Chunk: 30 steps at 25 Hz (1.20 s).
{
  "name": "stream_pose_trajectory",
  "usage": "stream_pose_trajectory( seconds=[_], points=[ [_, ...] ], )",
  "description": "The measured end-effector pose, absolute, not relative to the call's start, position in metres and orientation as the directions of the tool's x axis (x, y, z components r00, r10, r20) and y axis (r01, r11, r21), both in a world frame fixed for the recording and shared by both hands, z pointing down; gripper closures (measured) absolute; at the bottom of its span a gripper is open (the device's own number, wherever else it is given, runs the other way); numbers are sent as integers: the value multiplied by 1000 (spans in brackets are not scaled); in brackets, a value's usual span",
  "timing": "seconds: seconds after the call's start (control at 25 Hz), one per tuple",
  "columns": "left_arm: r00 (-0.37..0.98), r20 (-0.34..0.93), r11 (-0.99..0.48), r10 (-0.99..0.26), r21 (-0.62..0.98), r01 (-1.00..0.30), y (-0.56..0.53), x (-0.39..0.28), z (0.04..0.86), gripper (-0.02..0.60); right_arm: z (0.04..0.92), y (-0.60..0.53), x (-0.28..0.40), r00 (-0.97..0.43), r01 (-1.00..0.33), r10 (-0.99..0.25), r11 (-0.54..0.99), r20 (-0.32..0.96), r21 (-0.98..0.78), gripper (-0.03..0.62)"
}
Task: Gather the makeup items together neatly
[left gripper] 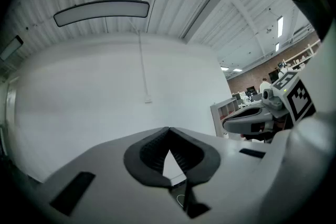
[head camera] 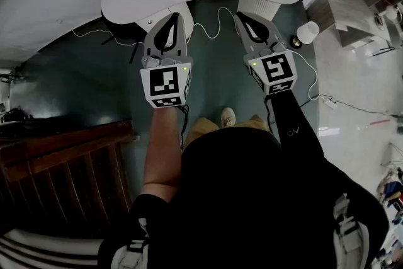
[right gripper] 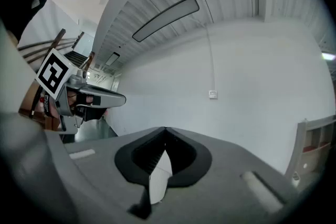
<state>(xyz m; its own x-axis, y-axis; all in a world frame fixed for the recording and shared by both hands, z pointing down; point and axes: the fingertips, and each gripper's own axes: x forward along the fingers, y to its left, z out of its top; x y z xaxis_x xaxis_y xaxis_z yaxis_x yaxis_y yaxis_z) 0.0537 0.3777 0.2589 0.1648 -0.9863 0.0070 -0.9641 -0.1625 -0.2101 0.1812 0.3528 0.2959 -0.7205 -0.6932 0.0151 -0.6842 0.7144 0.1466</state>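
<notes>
Right gripper [right gripper: 165, 131] points at a white wall [right gripper: 252, 71], jaw tips meeting, nothing between them. A small wall plate [right gripper: 212, 94] sits just above and right of the tips. Off to its left hovers the left gripper [right gripper: 122, 100], marker cube [right gripper: 54, 72] showing. A long ceiling light [right gripper: 165, 18] runs overhead.

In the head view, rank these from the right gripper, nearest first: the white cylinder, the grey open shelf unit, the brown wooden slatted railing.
1. White cylinder, just right of the right gripper.
2. Grey open shelf unit, farther right, upper corner.
3. Brown wooden slatted railing, far lower left.
</notes>
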Motion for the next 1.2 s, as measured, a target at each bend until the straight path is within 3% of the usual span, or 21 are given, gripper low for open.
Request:
stream_pose_trajectory(
  seconds=[1.2],
  points=[
    [89,22,-92,-996,-209,-974,371,-4,264,573,293,339,138,-765,-642,-643,757,-38,120,589]
  ],
)
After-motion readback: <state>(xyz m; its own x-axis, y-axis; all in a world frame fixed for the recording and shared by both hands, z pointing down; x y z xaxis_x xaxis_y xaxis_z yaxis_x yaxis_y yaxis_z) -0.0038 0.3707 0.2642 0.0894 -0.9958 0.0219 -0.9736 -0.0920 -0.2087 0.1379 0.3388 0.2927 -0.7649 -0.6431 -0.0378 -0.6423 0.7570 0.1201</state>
